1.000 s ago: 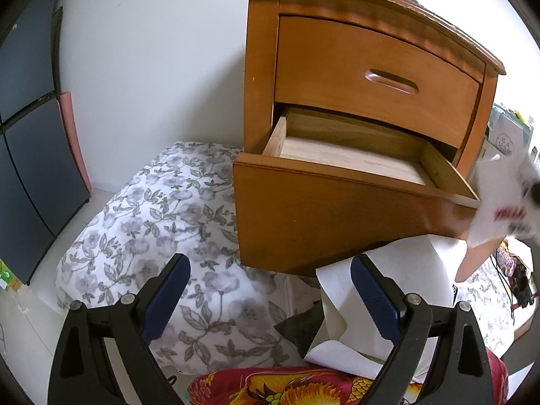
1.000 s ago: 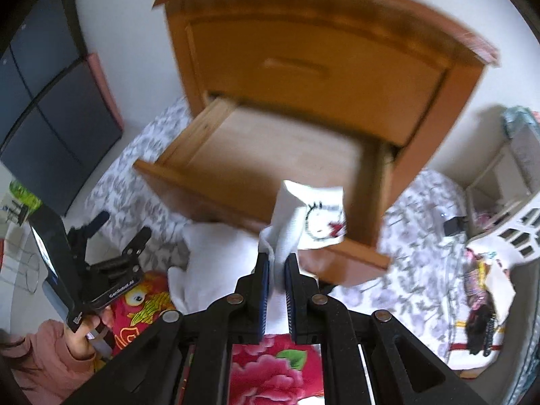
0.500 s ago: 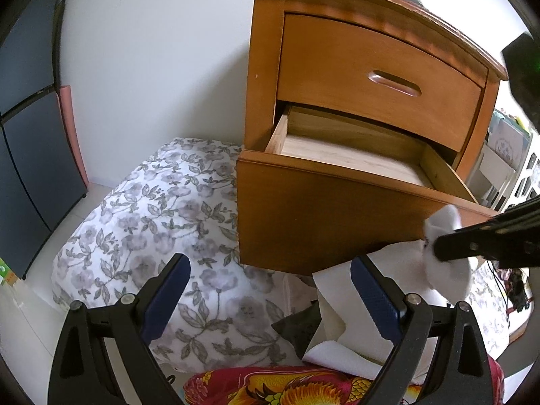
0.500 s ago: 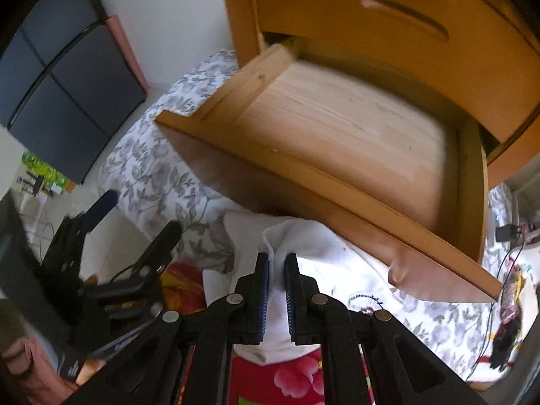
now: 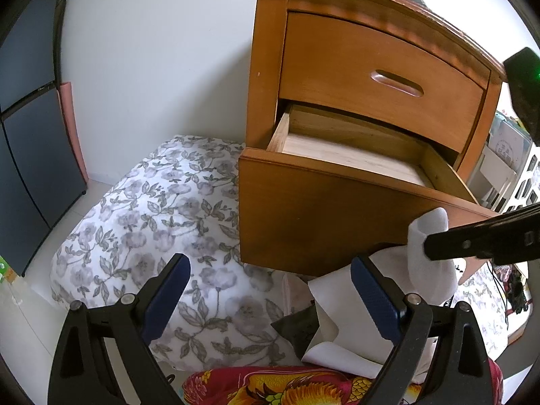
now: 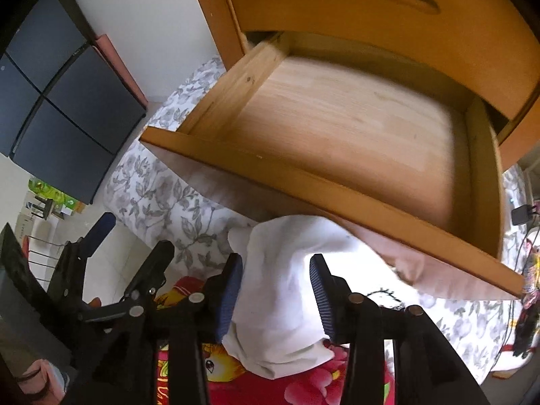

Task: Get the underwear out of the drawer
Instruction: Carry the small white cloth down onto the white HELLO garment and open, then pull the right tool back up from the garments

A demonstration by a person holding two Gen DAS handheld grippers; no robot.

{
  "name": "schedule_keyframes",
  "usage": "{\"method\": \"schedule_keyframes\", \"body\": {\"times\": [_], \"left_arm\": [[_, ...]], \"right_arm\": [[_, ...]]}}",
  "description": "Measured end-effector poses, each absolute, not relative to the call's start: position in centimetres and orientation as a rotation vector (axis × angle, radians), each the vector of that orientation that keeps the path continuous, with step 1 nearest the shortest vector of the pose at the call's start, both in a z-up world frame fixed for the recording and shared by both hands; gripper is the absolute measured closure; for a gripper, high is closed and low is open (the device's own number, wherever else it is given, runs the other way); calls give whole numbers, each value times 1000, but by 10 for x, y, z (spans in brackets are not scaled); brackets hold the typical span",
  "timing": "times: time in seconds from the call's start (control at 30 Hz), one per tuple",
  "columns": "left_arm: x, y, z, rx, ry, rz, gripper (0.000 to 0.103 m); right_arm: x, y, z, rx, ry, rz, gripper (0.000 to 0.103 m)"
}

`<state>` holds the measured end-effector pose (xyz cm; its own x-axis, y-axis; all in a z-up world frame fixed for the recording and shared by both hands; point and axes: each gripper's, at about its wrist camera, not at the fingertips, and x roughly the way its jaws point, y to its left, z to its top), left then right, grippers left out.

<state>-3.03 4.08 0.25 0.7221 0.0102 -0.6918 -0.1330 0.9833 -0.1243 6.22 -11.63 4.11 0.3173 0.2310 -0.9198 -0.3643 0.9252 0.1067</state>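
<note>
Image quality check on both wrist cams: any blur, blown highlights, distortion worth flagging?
Left wrist view: sharp, with strong fisheye bowing on the nightstand and a dark vignette at the corners. Right wrist view: the open drawer is softened by motion blur, the white underwear between the open right hand-held gripper is nearly blown out, and the gripper itself stays crisp.

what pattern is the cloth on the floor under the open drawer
White with a grey flower-and-leaf print: the cloth shows best in the left wrist view, spread below the drawer.

White underwear [image 6: 287, 290] heaped below open, seemingly empty drawer [image 6: 337, 128]
</note>
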Motion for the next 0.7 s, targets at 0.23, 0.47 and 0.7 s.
{"method": "schedule_keyframes", "body": {"times": [0.23,0.47,0.7], "left_arm": [[-31,40,3,-161,757,86,7],[-32,38,4,-140,753,95,7],[-37,32,9,-104,727,110,7]], "right_arm": [[45,-138,57,-65,1091,377,44],[25,-174,51,-21,1017,282,30],[9,-198,50,-15,927,210,7]]}}
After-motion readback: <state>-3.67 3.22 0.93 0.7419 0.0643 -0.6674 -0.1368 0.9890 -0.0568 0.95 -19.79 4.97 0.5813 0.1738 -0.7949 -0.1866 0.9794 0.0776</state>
